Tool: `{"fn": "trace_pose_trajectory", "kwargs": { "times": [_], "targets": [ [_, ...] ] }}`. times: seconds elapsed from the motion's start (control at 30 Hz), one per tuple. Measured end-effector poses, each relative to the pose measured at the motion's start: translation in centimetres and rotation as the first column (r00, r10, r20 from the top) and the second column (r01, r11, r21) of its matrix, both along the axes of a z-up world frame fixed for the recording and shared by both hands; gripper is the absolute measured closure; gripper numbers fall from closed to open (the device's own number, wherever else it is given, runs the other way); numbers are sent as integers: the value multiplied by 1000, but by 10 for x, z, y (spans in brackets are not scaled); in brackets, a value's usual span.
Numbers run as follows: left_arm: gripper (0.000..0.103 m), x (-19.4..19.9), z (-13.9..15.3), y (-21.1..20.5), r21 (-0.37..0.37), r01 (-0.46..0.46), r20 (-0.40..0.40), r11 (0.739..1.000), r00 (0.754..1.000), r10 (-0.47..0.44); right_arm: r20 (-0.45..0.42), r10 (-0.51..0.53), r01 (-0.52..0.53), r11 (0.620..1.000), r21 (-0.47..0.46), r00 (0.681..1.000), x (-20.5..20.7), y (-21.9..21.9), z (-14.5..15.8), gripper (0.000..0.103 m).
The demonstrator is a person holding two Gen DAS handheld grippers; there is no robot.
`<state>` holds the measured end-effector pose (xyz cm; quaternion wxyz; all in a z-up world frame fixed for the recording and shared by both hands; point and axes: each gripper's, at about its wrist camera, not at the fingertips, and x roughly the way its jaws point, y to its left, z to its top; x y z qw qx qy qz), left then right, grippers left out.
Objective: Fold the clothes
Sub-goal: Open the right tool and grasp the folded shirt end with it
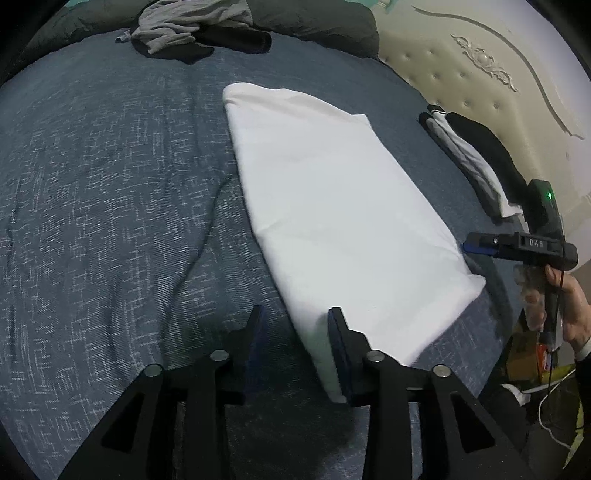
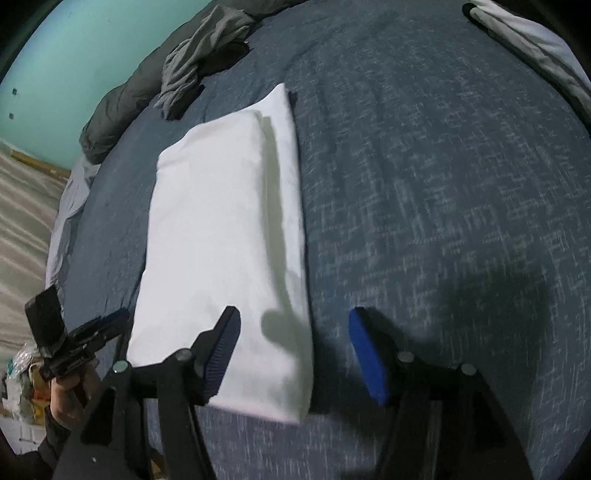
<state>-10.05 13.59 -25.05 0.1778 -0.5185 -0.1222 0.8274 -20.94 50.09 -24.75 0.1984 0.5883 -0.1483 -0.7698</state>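
1. A folded white garment [image 1: 332, 206] lies lengthwise on the bed [image 1: 110, 184], its long axis running away from both grippers.
2. The left gripper [image 1: 297, 332] and the right gripper [image 2: 293, 343] straddle its near corners, jaws parted, gripping nothing.

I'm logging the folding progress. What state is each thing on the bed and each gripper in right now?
White garment: folded into a long flat strip on the bed.
Grey clothes: crumpled heap, unfolded, at the far edge.
Black-and-white clothes: folded pile near the headboard.
Left gripper: open, one finger over the garment's near corner.
Right gripper: open, straddling the garment's near end, not gripping.
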Motion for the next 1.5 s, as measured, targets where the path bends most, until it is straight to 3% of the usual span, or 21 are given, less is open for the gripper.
{"fn": "trace_pose_trajectory", "kwargs": {
  "times": [0.1, 0.17, 0.23, 0.8, 1.07, 1.27, 1.5],
  "targets": [
    [63, 2, 1, 5, 15, -1, 18, 1000, 1000, 0, 12, 31, -31, 999, -15, 999, 8, -4, 0, 41],
    [51, 3, 0, 9, 21, 6, 37, 1000, 999, -6, 22, 61, -61, 998, -23, 998, 13, -7, -1, 39],
    [49, 5, -1, 13, 20, 14, 51, 1000, 999, -15, 32, 89, -89, 996, -2, 996, 17, -12, -4, 39],
    [47, -2, -23, 10, 116, -61, 170, 991, 985, 41, 81, 86, -81, 995, -64, 993, 6, -24, -20, 39],
    [47, -11, -34, 10, 159, -107, 192, 981, 978, 75, 93, 86, -83, 996, -31, 992, 1, -34, -26, 38],
    [49, -12, -32, 15, 150, -108, 172, 983, 982, 81, 83, 88, -87, 996, -11, 993, 2, -36, -27, 37],
    [59, -4, -21, 21, 137, -82, 144, 987, 988, 63, 109, 87, -81, 995, -57, 990, 1, -39, -31, 53]
  ]
}}
